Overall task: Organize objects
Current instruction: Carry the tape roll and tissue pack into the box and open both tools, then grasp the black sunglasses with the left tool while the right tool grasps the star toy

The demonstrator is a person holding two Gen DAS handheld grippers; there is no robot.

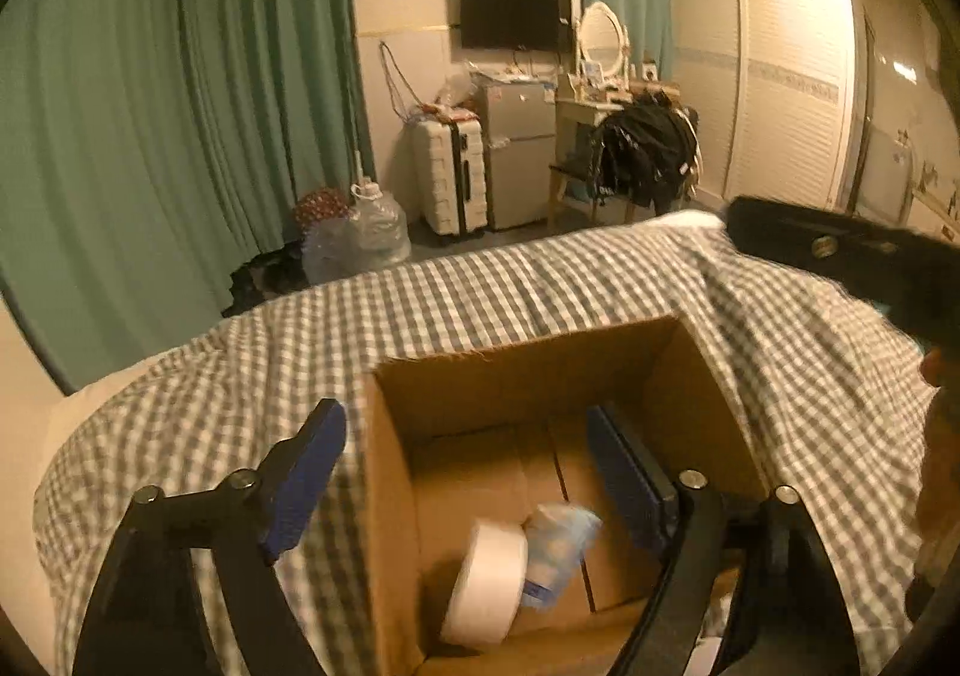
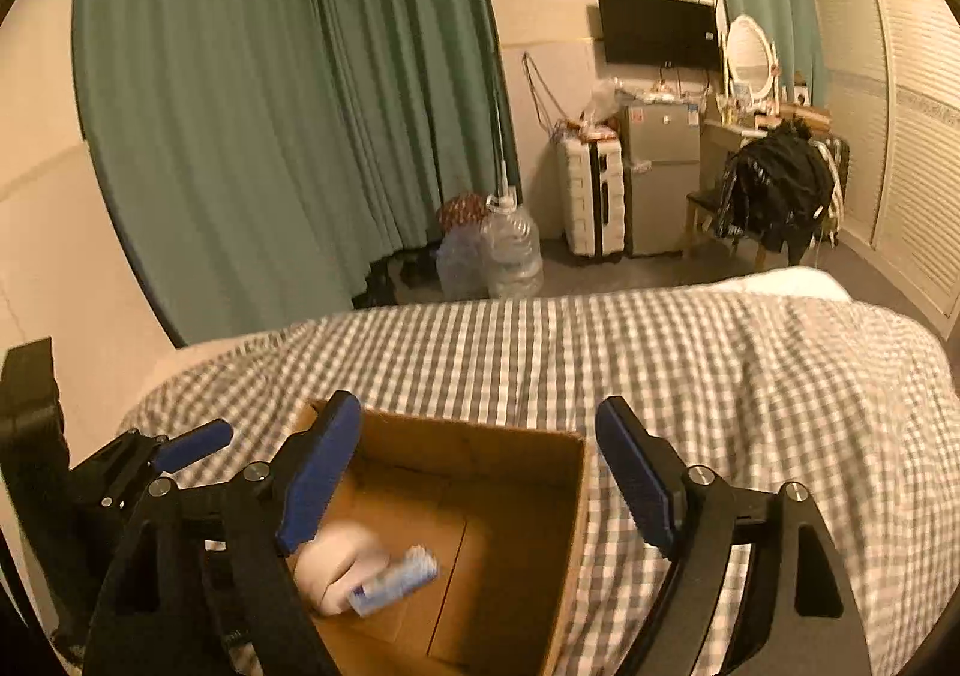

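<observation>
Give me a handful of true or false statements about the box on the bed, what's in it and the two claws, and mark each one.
1. The cardboard box sits open on the checked bedcover. True.
2. The box holds a white paper roll and a small blue and white packet. True.
3. The left claw is clamped on the paper roll. False: its jaws stand open, with nothing between the pads.
4. The right claw is open and holds nothing. True.
5. The curtains behind the bed are red. False: they are green.
</observation>
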